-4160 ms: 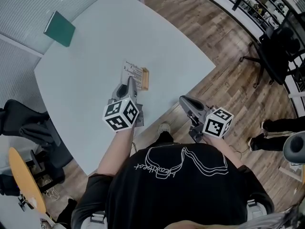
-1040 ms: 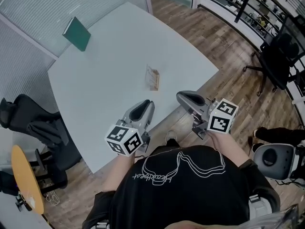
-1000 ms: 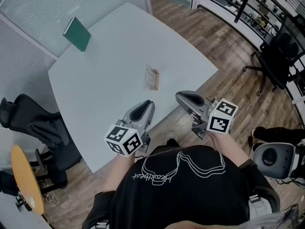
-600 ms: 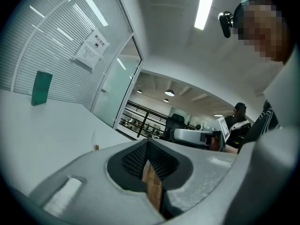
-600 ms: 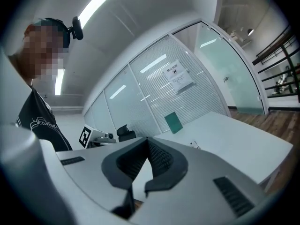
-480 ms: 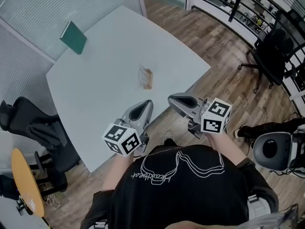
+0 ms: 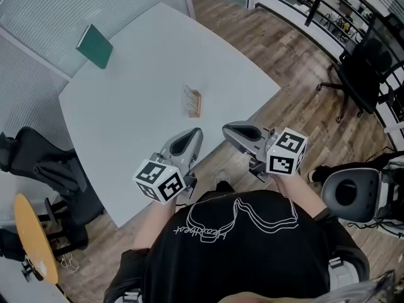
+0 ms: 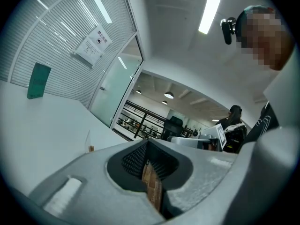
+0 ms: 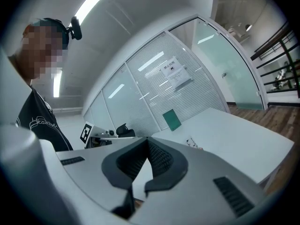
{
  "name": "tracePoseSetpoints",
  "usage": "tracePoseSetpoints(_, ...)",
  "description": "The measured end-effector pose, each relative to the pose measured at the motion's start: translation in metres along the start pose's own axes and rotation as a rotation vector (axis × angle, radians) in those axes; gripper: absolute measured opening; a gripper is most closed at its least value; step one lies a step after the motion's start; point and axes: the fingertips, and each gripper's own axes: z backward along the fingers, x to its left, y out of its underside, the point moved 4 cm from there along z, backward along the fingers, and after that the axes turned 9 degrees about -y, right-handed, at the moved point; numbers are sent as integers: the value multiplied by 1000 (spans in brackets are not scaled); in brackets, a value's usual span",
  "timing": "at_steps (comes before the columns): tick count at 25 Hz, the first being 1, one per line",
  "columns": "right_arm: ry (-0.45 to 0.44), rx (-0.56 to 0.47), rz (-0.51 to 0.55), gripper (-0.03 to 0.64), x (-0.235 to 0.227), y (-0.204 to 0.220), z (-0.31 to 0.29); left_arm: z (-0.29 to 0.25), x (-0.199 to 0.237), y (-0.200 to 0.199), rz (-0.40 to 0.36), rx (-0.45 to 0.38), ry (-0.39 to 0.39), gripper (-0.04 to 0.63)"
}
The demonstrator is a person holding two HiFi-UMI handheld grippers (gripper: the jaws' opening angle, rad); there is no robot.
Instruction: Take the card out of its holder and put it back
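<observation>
Head view with both tool views: the card [image 7: 189,98], a thin pale printed sheet, stands upright in the slot of a small wooden holder [image 7: 196,104] near the middle of the pale surface [image 7: 139,81], at about 12 o'clock from the left tool [image 7: 194,134] and 11 o'clock from the right tool [image 7: 228,131]. Both tools hang over the near edge of the surface, well apart from the holder. Each has its jaws drawn together with nothing between them. The card is judged light, fairly stiff but easily bent, and smooth on both faces, so it may slip under a weak pinch and crease under a skewed one. The best hold is probably the free upper margin, pads flat on the two faces, with the pull kept in line with the slot. The holder looks light enough to lift or slide along with the card, so the other tool would need to steady it at one end. A green book [image 7: 95,46] lies at 10 o'clock from the holder, near the far corner and well apart. Black office chairs stand off the surface at 8 o'clock [image 7: 44,169] and 2 o'clock [image 7: 363,68]. Nothing lies between the tools and the holder
</observation>
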Motion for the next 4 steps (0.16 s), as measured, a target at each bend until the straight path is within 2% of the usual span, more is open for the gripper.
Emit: tracePoseSetpoints(4,2,6,-16,8,-9,1,-6,-6,9,-5,8,1,-2,12)
